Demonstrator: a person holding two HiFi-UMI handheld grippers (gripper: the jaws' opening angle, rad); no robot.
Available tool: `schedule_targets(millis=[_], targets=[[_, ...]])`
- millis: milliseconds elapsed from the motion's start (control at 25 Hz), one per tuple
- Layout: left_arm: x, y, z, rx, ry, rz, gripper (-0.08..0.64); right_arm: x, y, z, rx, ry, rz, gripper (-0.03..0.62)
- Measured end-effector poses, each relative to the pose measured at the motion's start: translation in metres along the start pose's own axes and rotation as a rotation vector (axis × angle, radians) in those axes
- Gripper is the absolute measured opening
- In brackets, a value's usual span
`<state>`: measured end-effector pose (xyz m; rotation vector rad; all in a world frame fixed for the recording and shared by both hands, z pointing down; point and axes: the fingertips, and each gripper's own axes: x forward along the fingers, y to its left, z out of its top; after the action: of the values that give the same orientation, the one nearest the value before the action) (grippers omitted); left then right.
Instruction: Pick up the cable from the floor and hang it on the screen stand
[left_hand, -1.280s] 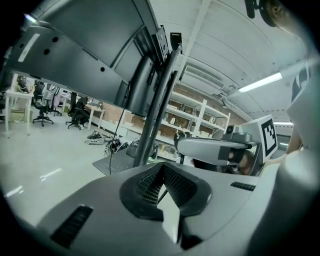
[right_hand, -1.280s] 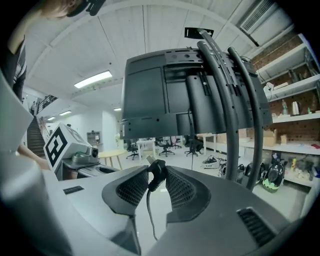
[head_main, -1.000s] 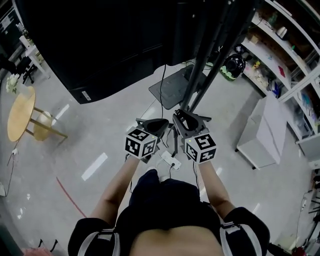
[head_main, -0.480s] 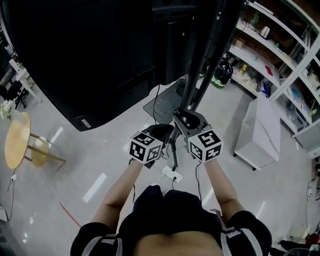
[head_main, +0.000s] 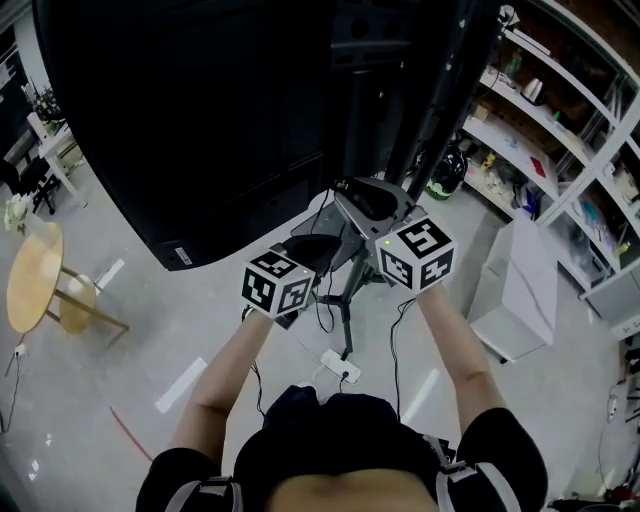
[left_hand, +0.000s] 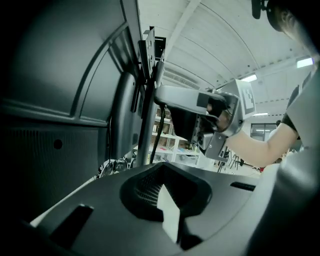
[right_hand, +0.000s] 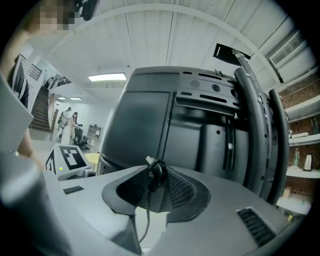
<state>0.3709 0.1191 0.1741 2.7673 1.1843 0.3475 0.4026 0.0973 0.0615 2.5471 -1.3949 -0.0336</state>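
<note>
- Right tongs (right_hand: 154, 176) pinch a small coil of the cable (right_hand: 157, 171), level before the screen stand (right_hand: 255, 130), likely to hook it there.
- Left tongs (left_hand: 162, 172), beside, look closed on nothing, perhaps ready to help.
- Below the stand, the loose strand hangs toward the floor (head_main: 150, 300); no container takes part.

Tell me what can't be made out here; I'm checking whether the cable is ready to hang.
- The cable, far end: in the right gripper view it drops behind the right gripper and its own body; in the head view the strands are too thin to trace.
- The screen stand, top: cut off by the head view's upper edge.
- A hanging spot on the stand: head view, black against the black screen.
</note>
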Motion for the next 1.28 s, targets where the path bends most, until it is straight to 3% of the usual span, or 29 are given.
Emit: schedule_targets(millis=[680,800,1040,1280], targets=[[0.003,0.01,0.083,0.168,-0.071,0.011,0.008,0.036,-0.005,0.202,-0.232,-0.159,0.137,0.126],[0.006,0.014,0.099,0.184,-0.082,0.005,0.008,0.037,-0.009,0.229,-0.274,-0.188,0.149,0.126],[0.013,0.02,0.12,0.294,-0.044,0.005,0.008,0.036,-0.02,0.268,-0.292,-0.223,0.189,0.125],[0.015,0.035,0.139,0.324,-0.053,0.019,0.008,0.035,-0.032,0.309,-0.336,-0.25,0.182,0.125]])
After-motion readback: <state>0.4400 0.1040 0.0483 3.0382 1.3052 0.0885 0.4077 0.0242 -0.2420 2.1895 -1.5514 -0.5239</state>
